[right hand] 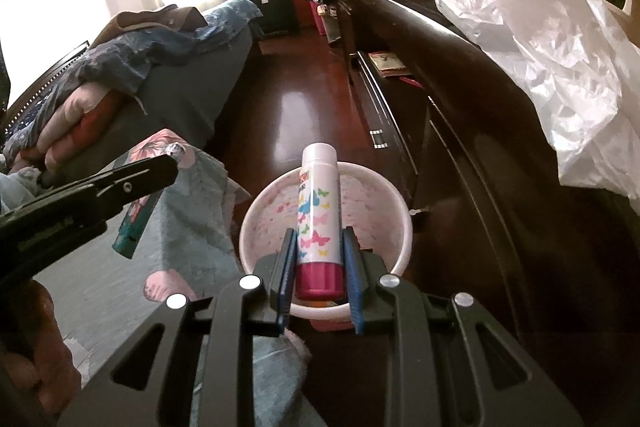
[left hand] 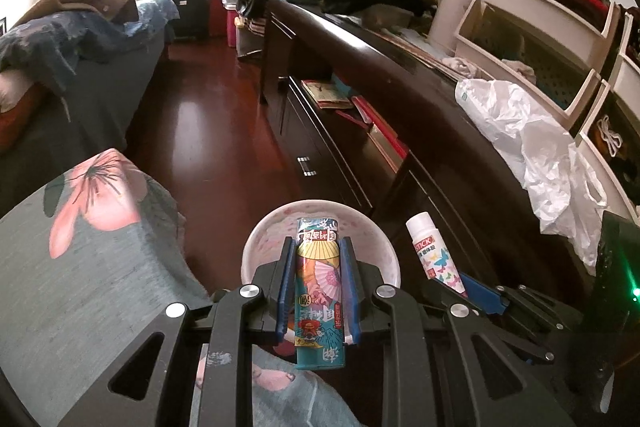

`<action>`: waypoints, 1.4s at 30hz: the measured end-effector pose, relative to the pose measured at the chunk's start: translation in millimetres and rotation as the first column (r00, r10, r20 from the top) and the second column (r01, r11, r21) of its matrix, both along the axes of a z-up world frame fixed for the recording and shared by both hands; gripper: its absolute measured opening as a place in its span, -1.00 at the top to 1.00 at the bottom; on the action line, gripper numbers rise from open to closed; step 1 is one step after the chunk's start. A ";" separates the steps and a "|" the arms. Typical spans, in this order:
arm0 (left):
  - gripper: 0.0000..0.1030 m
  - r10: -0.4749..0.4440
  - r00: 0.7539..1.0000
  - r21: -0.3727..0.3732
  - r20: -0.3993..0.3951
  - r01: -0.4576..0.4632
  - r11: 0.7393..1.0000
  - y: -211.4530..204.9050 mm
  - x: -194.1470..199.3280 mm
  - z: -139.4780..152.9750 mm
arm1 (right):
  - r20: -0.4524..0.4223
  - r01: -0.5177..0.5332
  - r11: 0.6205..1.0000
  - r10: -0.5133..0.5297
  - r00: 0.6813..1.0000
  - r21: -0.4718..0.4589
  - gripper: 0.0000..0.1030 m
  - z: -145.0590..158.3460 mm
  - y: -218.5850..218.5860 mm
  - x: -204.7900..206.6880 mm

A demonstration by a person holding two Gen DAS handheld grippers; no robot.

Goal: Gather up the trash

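My left gripper (left hand: 318,247) is shut on a teal printed packet (left hand: 319,291) and holds it over a small white bin (left hand: 256,247) on the floor. My right gripper (right hand: 318,239) is shut on a white glue stick with butterflies and a pink base (right hand: 319,219), held above the same white bin (right hand: 400,211). The glue stick also shows in the left wrist view (left hand: 434,251). The left gripper with the teal packet (right hand: 134,227) shows at the left of the right wrist view.
A dark wooden dresser (left hand: 400,75) runs along the right, with a crumpled white plastic bag (left hand: 532,143) on top. A bed with a floral cover (left hand: 80,247) lies at the left. A red wooden floor (left hand: 208,123) runs between them.
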State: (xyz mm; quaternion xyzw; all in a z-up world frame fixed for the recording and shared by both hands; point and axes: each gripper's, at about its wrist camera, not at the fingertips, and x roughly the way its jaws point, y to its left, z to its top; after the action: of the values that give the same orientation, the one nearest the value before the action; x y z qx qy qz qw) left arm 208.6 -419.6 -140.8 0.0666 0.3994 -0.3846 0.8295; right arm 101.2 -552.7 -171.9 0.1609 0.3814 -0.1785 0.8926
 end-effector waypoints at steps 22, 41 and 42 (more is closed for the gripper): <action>0.57 -0.014 0.997 0.087 -0.075 0.021 0.996 -43.5 41.7 -56.6 | -0.082 0.044 0.999 -0.042 0.996 0.031 0.54 -56.3 -22.5 51.6; -0.58 0.051 0.994 0.086 -0.092 -0.043 0.995 -48.6 64.6 -70.3 | -0.127 0.064 0.998 -0.066 0.990 -0.018 0.14 -80.8 -32.6 68.4; -0.60 0.054 0.994 0.084 -0.091 -0.046 0.995 -46.5 64.1 -68.4 | -0.128 0.066 0.998 -0.068 0.990 -0.017 0.12 -79.9 -31.5 67.2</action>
State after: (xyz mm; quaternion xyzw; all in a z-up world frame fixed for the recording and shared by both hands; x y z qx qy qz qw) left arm 272.7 -466.1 -209.2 0.0723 0.4545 -0.3498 0.8160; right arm 168.5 -584.2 -251.8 0.1560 0.4312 -0.2207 0.8608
